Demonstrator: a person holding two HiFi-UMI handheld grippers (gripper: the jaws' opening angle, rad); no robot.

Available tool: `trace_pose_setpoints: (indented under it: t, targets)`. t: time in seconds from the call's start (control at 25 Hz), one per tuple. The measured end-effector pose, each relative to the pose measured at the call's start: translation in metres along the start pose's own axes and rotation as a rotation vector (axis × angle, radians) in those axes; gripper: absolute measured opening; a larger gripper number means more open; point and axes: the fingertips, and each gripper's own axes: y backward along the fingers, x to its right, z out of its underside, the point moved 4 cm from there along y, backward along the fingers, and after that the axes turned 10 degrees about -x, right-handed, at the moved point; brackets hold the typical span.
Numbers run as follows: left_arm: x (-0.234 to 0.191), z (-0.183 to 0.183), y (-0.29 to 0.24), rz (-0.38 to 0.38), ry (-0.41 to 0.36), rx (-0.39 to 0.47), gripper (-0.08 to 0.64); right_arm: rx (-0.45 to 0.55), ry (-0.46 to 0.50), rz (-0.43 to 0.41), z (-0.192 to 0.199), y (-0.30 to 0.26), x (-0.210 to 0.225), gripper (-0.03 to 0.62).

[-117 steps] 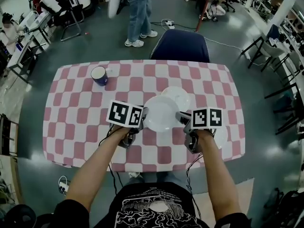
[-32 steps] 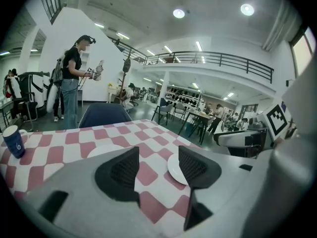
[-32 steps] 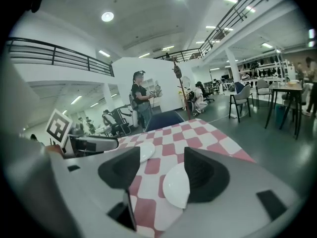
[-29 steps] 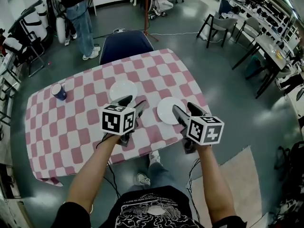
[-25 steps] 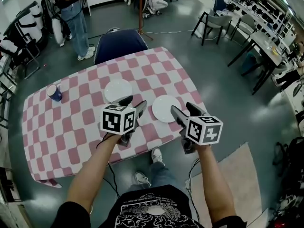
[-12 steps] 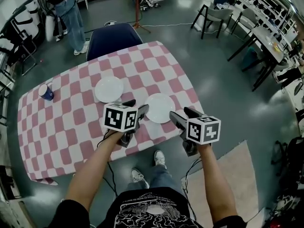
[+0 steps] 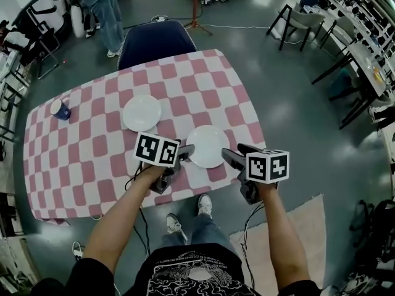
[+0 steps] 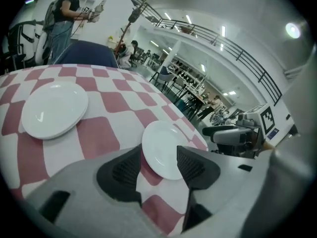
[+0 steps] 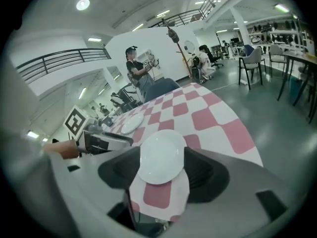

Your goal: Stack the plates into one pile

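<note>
Two white plates lie apart on the red-and-white checked table (image 7: pixel 92 147). The near plate (image 7: pixel 207 145) sits close to the front edge, and the far plate (image 7: pixel 142 112) lies to its back left. My left gripper (image 7: pixel 184 150) hangs at the near plate's left rim, its jaws closing with no pad on the plate. My right gripper (image 7: pixel 234 155) hangs at the right rim, also closing and apart from the plate. In the left gripper view the near plate (image 8: pixel 166 150) shows ahead between the pads. The right gripper view frames the same plate (image 9: pixel 161 155) between its jaws.
A blue cup (image 7: pixel 60 108) stands at the table's far left. A dark blue chair (image 7: pixel 154 42) is pushed in at the far side, with a person (image 7: pixel 108 5) standing behind it. The table's front edge (image 7: pixel 185 190) runs just under both grippers. More chairs and desks stand to the right.
Both grippers have sunk toward the table and now flank the near plate more closely. The plates have kept their places on the cloth.
</note>
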Motion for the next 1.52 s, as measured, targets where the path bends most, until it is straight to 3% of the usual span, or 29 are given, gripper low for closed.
trace_pose_setpoints:
  t: [0.28, 0.52, 0.76, 1.12, 1.28, 1.52]
  targets:
    - [-0.011, 0.004, -0.019, 0.022, 0.116, -0.055, 0.235, -0.137, -0.005, -0.078, 0.001, -0.028, 0.026, 0.281]
    - [-0.017, 0.008, -0.028, 0.024, 0.174, -0.068, 0.232, -0.249, 0.025, -0.132, 0.004, -0.047, 0.04, 0.278]
    - [-0.018, 0.006, -0.031, 0.013, 0.206, -0.081, 0.202, -0.333, 0.061, -0.169, 0.006, -0.057, 0.041, 0.23]
    - [-0.016, 0.008, -0.037, -0.033, 0.245, -0.086, 0.117, -0.406, 0.009, -0.191, 0.003, -0.063, 0.046, 0.149]
    - [-0.018, 0.009, -0.036, -0.089, 0.237, -0.097, 0.075, -0.439, 0.026, -0.157, 0.0, -0.067, 0.051, 0.074]
    - [-0.019, 0.013, -0.026, -0.124, 0.253, -0.082, 0.067, -0.416, 0.0, -0.2, -0.01, -0.066, 0.044, 0.047]
